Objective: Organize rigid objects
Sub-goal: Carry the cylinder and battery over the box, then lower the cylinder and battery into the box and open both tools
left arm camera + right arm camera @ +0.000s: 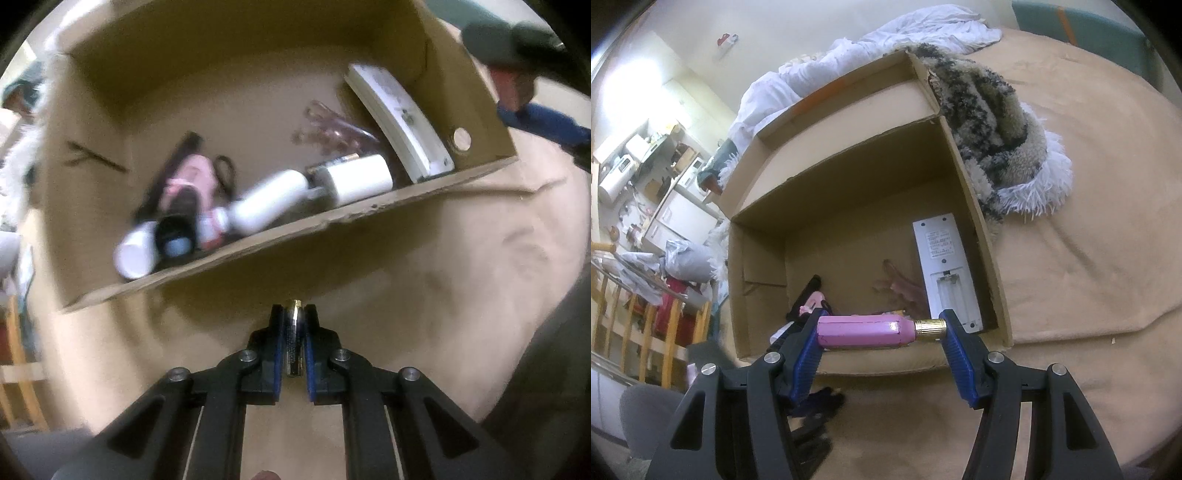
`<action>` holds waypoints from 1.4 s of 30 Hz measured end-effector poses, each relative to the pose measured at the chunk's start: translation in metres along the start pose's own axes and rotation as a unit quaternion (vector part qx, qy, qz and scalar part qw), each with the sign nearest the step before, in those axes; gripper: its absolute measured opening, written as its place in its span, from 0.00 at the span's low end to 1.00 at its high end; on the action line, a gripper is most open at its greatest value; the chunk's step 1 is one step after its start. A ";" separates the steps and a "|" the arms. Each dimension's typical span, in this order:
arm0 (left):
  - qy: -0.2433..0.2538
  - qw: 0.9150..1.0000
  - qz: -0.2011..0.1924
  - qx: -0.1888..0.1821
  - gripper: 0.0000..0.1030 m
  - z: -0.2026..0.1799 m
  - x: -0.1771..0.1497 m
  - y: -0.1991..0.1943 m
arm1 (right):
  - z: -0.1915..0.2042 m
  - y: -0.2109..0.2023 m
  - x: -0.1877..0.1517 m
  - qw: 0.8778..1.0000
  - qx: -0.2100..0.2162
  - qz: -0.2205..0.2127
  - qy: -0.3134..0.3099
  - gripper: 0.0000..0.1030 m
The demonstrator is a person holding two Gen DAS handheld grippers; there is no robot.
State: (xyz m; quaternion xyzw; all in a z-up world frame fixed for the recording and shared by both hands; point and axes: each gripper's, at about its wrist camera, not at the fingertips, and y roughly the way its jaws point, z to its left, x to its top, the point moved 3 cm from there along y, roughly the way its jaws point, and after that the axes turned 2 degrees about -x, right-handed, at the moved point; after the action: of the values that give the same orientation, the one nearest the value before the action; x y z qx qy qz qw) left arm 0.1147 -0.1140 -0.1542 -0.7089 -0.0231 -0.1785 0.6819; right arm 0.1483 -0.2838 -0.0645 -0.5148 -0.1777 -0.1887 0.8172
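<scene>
In the left wrist view my left gripper point(294, 314) is shut on a small black and gold battery point(294, 339), held lengthwise between the blue pads just outside the near wall of the cardboard box point(280, 236). Inside the box lie a white remote point(402, 122), white cylinders point(273, 201), a pink and black item point(188, 184) and a clear pinkish item point(332, 129). In the right wrist view my right gripper point(882, 328) is shut endwise on a pink bottle with a gold cap point(864, 330), over the box's near edge point(871, 365). The remote point(943, 273) lies back up, battery bay open.
The box sits on a tan blanket point(1089, 258). A shaggy patterned throw point(993, 140) and white bedding point(871, 48) lie behind it. A wooden rail point(646, 332) and cluttered shelves are at left. A dark glove-like item point(816, 406) lies under my right gripper.
</scene>
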 end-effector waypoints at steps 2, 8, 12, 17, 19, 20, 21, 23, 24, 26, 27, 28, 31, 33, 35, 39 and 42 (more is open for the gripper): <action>-0.020 1.000 -0.007 -0.002 0.09 0.009 -0.005 -0.014 | 0.000 0.000 0.000 1.000 -0.002 0.000 -0.001 0.63; -0.057 0.997 -0.049 -0.018 0.09 0.030 -0.009 -0.056 | 0.003 -0.002 0.000 1.000 -0.006 -0.004 -0.010 0.63; -0.067 0.993 -0.097 -0.008 0.09 0.034 -0.009 -0.092 | 0.007 -0.003 0.000 1.000 -0.006 -0.007 -0.021 0.63; -0.084 0.987 -0.138 -0.004 0.09 0.050 0.017 -0.124 | 0.012 -0.002 0.003 0.999 -0.002 -0.011 -0.031 0.63; -0.087 0.986 -0.145 0.000 0.09 0.055 0.030 -0.127 | 0.014 0.001 0.007 0.999 -0.004 -0.016 -0.039 0.63; -0.089 0.985 -0.146 0.000 0.09 0.055 0.034 -0.127 | 0.016 0.003 0.010 0.999 -0.007 -0.020 -0.044 0.63; -0.090 0.985 -0.147 0.000 0.09 0.057 0.041 -0.126 | 0.017 0.004 0.012 0.999 -0.008 -0.022 -0.048 0.63; -0.091 0.985 -0.149 0.004 0.09 0.061 0.048 -0.122 | 0.021 0.009 0.018 0.998 -0.005 -0.025 -0.055 0.63; -0.090 0.985 -0.148 0.007 0.09 0.062 0.054 -0.119 | 0.024 0.012 0.020 0.998 -0.004 -0.025 -0.059 0.63; -0.091 0.985 -0.145 0.011 0.09 0.063 0.063 -0.108 | 0.030 0.019 0.024 0.997 -0.009 -0.025 -0.075 0.63; -0.090 0.986 -0.142 0.014 0.09 0.064 0.066 -0.103 | 0.032 0.023 0.027 0.996 -0.014 -0.025 -0.083 0.63; -0.092 0.986 -0.135 0.017 0.09 0.065 0.071 -0.095 | 0.034 0.027 0.029 0.996 -0.017 -0.024 -0.089 0.63; -0.097 0.988 -0.117 0.021 0.09 0.066 0.078 -0.076 | 0.036 0.040 0.033 0.995 -0.019 -0.014 -0.094 0.63; -0.101 0.989 -0.109 0.025 0.09 0.067 0.083 -0.064 | 0.036 0.050 0.034 0.995 -0.023 -0.001 -0.097 0.63; -0.103 0.989 -0.102 0.029 0.09 0.068 0.086 -0.053 | 0.035 0.059 0.033 0.995 -0.025 0.015 -0.096 0.63; -0.098 0.990 -0.092 0.038 0.09 0.067 0.089 -0.038 | 0.034 0.072 0.029 0.994 -0.014 0.049 -0.093 0.63; -0.096 0.991 -0.083 0.044 0.09 0.066 0.088 -0.029 | 0.035 0.078 0.024 0.993 -0.018 0.064 -0.095 0.63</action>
State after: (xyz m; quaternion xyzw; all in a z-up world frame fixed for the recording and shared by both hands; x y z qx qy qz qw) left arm 0.2038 -0.0665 -0.1015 -0.6873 -0.1552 -0.1650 0.6901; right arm 0.2044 -0.2236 -0.0988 -0.5553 -0.2176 -0.0897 0.7977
